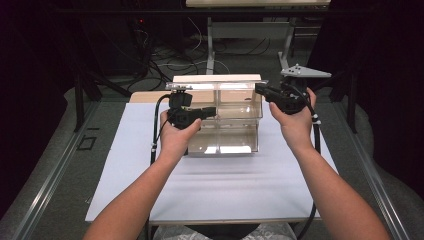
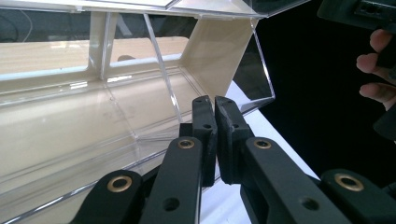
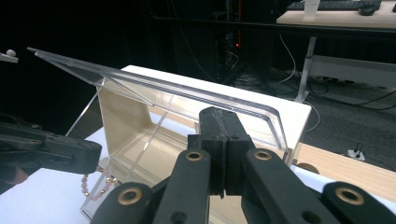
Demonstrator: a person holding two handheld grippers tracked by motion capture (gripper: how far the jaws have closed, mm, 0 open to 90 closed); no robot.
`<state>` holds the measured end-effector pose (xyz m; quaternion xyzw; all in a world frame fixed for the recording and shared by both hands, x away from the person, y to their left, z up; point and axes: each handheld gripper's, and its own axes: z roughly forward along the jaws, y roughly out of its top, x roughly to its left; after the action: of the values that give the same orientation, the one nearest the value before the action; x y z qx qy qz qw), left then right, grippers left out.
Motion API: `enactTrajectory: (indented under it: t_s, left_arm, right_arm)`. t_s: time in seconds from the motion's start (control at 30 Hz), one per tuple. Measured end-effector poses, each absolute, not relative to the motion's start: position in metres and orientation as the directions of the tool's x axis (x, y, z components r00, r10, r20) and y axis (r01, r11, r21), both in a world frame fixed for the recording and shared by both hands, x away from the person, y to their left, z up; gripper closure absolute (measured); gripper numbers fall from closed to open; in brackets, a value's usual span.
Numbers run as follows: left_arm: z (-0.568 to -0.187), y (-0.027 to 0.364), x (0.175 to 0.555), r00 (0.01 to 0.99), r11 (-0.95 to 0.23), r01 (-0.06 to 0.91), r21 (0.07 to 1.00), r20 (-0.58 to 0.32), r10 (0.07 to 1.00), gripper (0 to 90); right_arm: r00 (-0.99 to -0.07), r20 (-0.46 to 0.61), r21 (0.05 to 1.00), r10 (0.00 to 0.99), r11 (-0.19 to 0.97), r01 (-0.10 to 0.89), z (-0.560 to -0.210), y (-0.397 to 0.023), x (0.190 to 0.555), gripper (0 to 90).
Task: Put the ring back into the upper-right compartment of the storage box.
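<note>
A clear plastic box [image 1: 235, 145] with inner dividers stands on a white sheet [image 1: 210, 185], its clear lid [image 1: 220, 86] raised. My left gripper [image 1: 212, 111] points right across the box's left side, jaws shut and empty [image 2: 215, 105], just above the front wall. At the lid's right corner my right gripper [image 1: 259, 89] is shut too. In the right gripper view its tips [image 3: 219, 114] meet the lid's front edge [image 3: 140, 86]; whether they touch it I cannot tell. A string of pink beads [image 3: 95, 184] shows low at the box's corner under the left gripper [image 3: 95, 156].
A pale wooden board [image 1: 215, 78] stands right behind the box. The sheet's front half lies between my forearms. Metal rails [image 1: 55, 170] flank the table, with cables and a desk frame [image 1: 250, 35] on the floor beyond.
</note>
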<state>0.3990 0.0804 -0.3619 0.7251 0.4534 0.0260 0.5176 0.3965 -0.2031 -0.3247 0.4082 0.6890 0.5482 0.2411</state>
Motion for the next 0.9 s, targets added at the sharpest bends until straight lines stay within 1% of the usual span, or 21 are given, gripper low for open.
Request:
enactTrajectory:
  t_s: [0.23, 0.9]
  left_arm:
    - [-0.363, 0.073, 0.403, 0.581, -0.036, 0.634, 0.773, -0.444, 0.682, 87.7]
    - [-0.368, 0.056, 0.412, 0.559, -0.011, 0.625, 0.781, -0.437, 0.705, 87.7]
  right_arm:
    - [-0.550, 0.115, 0.952, 0.827, 0.067, 0.300, -0.325, -0.203, 0.396, 90.0]
    - [-0.552, 0.118, 0.953, 0.826, 0.062, 0.297, -0.325, -0.204, 0.397, 90.0]
